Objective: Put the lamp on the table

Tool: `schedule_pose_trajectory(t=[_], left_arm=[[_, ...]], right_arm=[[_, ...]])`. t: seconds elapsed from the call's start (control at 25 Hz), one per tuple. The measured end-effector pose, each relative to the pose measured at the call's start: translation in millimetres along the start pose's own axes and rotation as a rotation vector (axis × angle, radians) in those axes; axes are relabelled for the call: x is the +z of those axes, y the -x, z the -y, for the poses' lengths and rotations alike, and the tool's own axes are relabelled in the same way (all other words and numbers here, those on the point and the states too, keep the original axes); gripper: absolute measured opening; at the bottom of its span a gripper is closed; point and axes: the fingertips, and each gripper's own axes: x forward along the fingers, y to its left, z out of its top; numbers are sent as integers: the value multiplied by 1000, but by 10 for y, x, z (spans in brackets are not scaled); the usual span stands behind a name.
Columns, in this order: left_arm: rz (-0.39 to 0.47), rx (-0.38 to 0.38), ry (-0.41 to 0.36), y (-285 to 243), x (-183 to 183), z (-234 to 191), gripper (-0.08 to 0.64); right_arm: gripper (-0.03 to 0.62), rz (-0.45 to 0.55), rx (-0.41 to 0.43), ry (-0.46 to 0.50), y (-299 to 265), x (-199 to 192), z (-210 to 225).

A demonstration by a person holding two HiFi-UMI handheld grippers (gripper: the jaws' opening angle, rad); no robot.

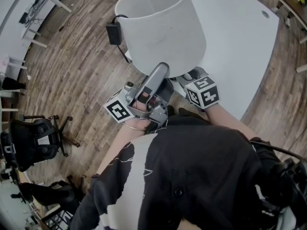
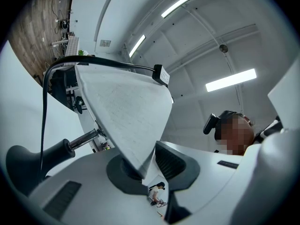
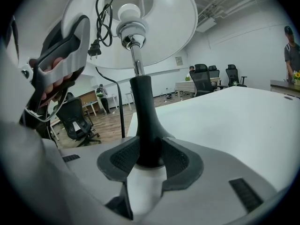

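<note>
The head camera is looking steeply down over the person [image 1: 192, 166] onto the lampshade [image 1: 160, 28] and the worktop [image 1: 240, 47]. The left claw [image 2: 150, 168] is carrying its camera close under the shade's rim, facing the ceiling [image 2: 211, 46]. The right claw [image 3: 149, 162] is aiming its camera up the lamp stem [image 3: 140, 107] and across the worktop. All three are sharing the shade.

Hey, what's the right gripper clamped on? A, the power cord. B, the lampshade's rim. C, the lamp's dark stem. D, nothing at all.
C: the right gripper view shows the right gripper with both pads closed against the lamp's dark stem.
</note>
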Motion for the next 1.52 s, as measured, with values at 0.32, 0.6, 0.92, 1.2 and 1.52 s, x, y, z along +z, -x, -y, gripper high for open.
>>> schedule_pose_trajectory(t=[0.32, 0.6, 0.92, 1.2, 1.52], left_arm=[[-9, 9, -3, 39, -21, -9, 54], [-6, 3, 1, -2, -7, 25, 57], [-5, 9, 2, -10, -22, 18, 57], [-7, 7, 0, 19, -22, -6, 60], [-15, 21, 2, 47, -55, -38, 64]], right_arm=[[156, -8, -6, 14, -21, -17, -10], [156, -24, -12, 43, -2, 7, -4], [156, -31, -13, 66, 19, -16, 2], [156, -36, -13, 84, -18, -16, 5], [156, -38, -16, 109, -17, -42, -10]])
